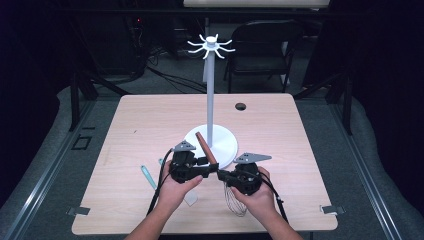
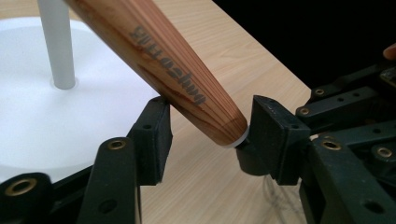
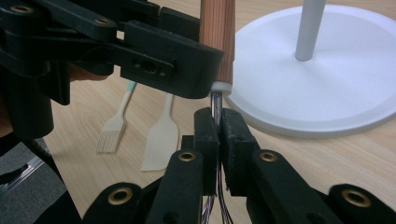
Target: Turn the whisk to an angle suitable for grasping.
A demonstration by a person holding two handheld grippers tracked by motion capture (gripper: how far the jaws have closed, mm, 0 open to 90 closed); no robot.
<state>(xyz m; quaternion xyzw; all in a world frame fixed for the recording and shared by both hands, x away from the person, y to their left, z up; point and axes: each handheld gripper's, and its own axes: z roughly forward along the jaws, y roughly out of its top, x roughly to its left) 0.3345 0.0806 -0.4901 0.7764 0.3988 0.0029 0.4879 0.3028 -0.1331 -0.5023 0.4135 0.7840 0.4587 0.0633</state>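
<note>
On wooden table (image 1: 150,125), white stand (image 1: 211,140), dark room

Both forearms come in low and converge, so the two tools meet tip to tip. The left hand (image 1: 175,187) cups the left hand-held gripper (image 1: 207,167) from beneath, its jaws pointing across toward the other tool. Those jaws stand apart, one on each side of a whisk's wooden handle (image 2: 173,70), and whether the pads touch the handle cannot be told. The right hand (image 1: 257,197) wraps the right hand-held gripper (image 1: 223,175) from below and behind. Its jaws are pressed together on the whisk's wire stem (image 3: 217,100), just under the left tool's jaw.
</note>
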